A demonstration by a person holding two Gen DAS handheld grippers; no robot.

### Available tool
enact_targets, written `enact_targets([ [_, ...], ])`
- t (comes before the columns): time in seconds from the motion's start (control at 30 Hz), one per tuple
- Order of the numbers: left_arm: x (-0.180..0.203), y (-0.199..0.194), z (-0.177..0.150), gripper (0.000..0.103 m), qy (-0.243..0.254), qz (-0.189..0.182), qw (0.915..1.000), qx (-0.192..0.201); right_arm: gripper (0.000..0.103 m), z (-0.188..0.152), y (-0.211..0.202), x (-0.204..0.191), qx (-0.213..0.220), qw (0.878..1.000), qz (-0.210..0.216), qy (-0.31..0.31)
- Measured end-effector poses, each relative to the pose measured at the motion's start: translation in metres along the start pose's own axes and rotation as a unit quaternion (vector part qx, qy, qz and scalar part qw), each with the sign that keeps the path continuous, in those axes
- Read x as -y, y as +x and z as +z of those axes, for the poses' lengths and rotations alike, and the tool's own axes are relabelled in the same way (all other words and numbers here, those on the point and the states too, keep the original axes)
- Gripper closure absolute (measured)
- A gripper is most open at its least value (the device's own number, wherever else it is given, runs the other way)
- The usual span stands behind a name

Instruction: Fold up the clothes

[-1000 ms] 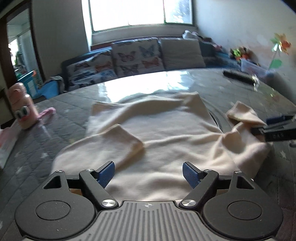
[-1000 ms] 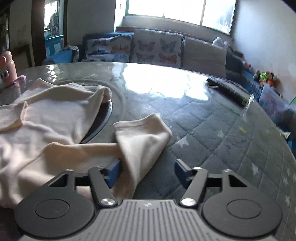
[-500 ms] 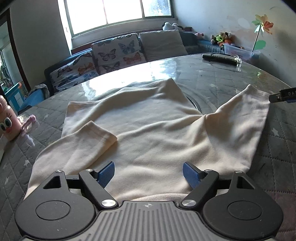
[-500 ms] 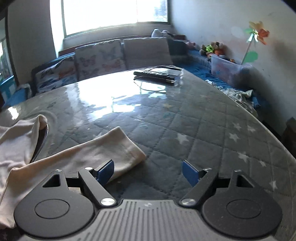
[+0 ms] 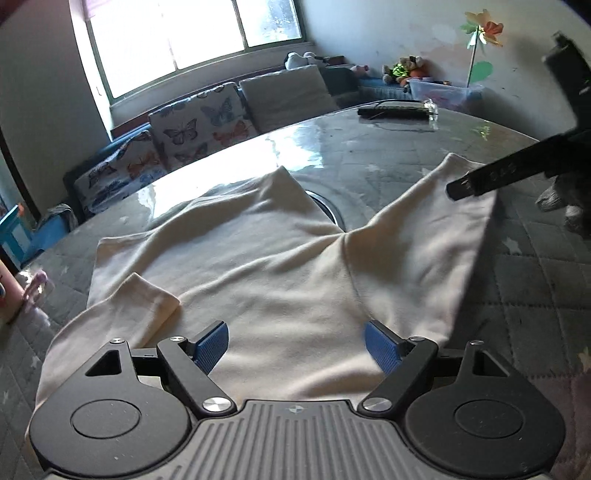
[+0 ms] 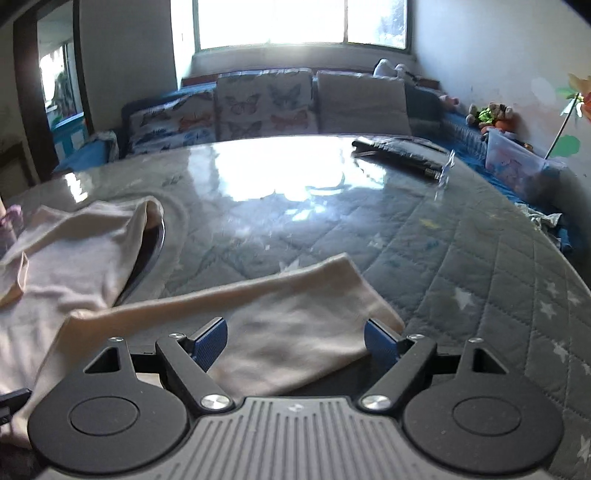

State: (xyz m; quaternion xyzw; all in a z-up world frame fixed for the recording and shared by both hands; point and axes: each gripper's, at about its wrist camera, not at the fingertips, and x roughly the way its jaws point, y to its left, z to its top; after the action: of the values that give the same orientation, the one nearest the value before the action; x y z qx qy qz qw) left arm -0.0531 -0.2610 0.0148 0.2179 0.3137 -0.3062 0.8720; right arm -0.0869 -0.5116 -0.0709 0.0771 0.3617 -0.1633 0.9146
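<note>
Both the left gripper (image 5: pixel 296 341) and the right gripper (image 6: pixel 295 339) have jaws apart, holding nothing; the right's have just been opening. The cream sweatshirt (image 5: pixel 258 266) lies flat beyond the left jaws, its sleeve (image 6: pixel 295 328) between the right's.

Round table (image 6: pixel 461 258) covered by grey quilted star-print cloth under glossy clear sheet. Long black object (image 6: pixel 400 153) laid near table's far edge. Butterfly-print cushions (image 5: pixel 201 125) and plain beige cushion (image 6: pixel 364 101) lined along sofa under bright window (image 5: pixel 192 33). Paper pinwheel (image 5: pixel 482 27) and plush toys (image 5: pixel 408 68) seen by right wall.
</note>
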Motion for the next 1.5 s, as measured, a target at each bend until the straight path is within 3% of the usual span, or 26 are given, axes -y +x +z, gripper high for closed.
enact_targets([
  [0.1, -0.009, -0.006, 0.002, 0.019, -0.005, -0.006, 1.0, 0.003, 0.02, 0.003, -0.002, -0.004, -0.004, 1.0, 0.01, -0.006],
  [0.2, -0.022, -0.012, 0.008, 0.018, -0.015, 0.004, 0.9997, 0.017, 0.02, 0.015, -0.004, -0.012, -0.002, 0.999, 0.048, -0.009],
  [0.4, -0.064, -0.006, 0.017, 0.016, -0.044, 0.052, 0.9975, 0.017, 0.02, 0.046, 0.008, -0.048, -0.015, 0.989, 0.143, -0.026],
  [0.57, -0.108, -0.001, 0.022, 0.016, -0.08, 0.086, 0.993, 0.01, 0.02, 0.07, 0.029, -0.082, -0.027, 0.979, 0.197, -0.051],
  [0.73, -0.152, 0.01, 0.027, 0.016, -0.12, 0.122, 0.9853, 0.003, 0.02, 0.086, 0.062, -0.1, -0.05, 0.97, 0.234, -0.038],
  [1.03, -0.205, 0.044, 0.035, 0.016, -0.149, 0.146, 0.9777, -0.021, 0.02, 0.107, 0.101, -0.123, -0.054, 0.958, 0.281, -0.035],
  [1.27, -0.219, 0.067, 0.045, 0.016, -0.15, 0.155, 0.9761, -0.03, 0.019, 0.14, 0.089, -0.116, 0.017, 0.949, 0.313, -0.001],
  [1.43, -0.225, 0.081, 0.053, 0.021, -0.145, 0.141, 0.9788, -0.03, 0.021, 0.141, 0.086, -0.103, 0.01, 0.961, 0.276, -0.009],
  [1.5, -0.228, 0.089, 0.056, 0.024, -0.147, 0.135, 0.9794, -0.033, 0.032, 0.136, 0.094, -0.095, -0.011, 0.967, 0.253, -0.005],
])
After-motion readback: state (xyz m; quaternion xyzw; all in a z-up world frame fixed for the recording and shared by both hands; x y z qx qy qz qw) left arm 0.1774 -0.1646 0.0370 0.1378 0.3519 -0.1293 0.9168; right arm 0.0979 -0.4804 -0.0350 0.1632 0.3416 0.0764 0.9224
